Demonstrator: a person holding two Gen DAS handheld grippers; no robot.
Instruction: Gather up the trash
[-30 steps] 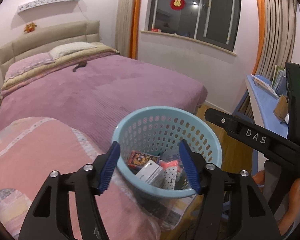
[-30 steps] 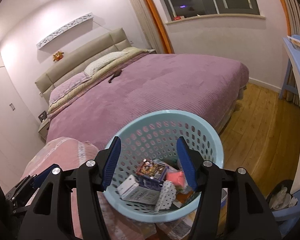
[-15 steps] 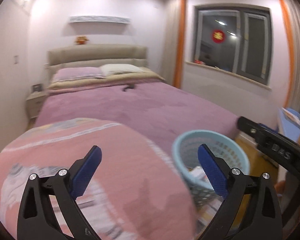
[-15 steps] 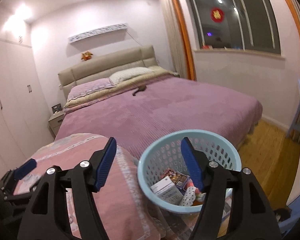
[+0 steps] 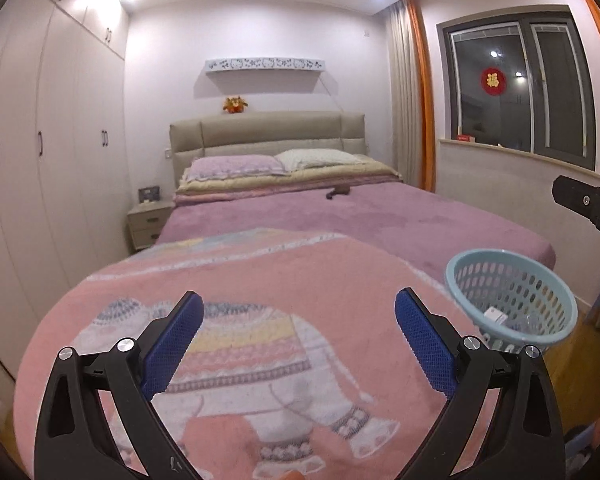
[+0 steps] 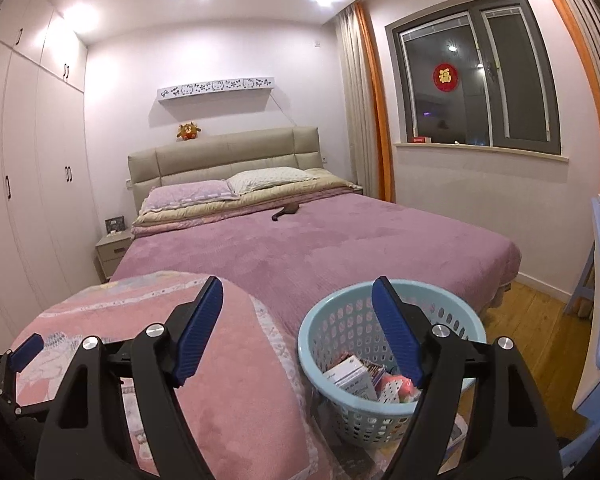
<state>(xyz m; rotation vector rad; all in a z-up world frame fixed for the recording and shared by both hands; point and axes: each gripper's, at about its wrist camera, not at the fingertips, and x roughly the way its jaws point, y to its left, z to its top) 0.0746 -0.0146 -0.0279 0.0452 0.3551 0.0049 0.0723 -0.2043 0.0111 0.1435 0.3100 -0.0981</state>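
Left gripper (image 5: 296,336), black-framed with blue mesh pads, spread wide with nothing between the pads, hovering above a pink fleece blanket with an elephant print (image 5: 236,320) that fills the space under and ahead of both fingers. Beyond the fingertips, a bed under a mauve plush cover (image 5: 380,220) with a small dark brown object (image 5: 338,192) lying far ahead, near the pillows. Off to the right of the right pad and a little ahead, a pale blue perforated plastic basket (image 5: 512,300), holding the trash. Right gripper (image 6: 298,328), same build, likewise wide apart and holding nothing; same pink blanket under its left pad, basket rim (image 6: 312,328) directly behind its right pad, with a white carton (image 6: 350,374) and other small packets visible inside. Judging by that, collection looks largely done, with the dark object possibly the last stray piece, though too small to identify as trash. Risks from here: basket seemingly perched at the blanket's edge over wooden floor (image 6: 532,320), so a nudge from the right gripper's near finger likely to tip it and spill the packets; soft blanket prone to snagging in an open pad on a low pass; a long reach across the bed apt to drag the cover; mistaking a non-trash item for litter.
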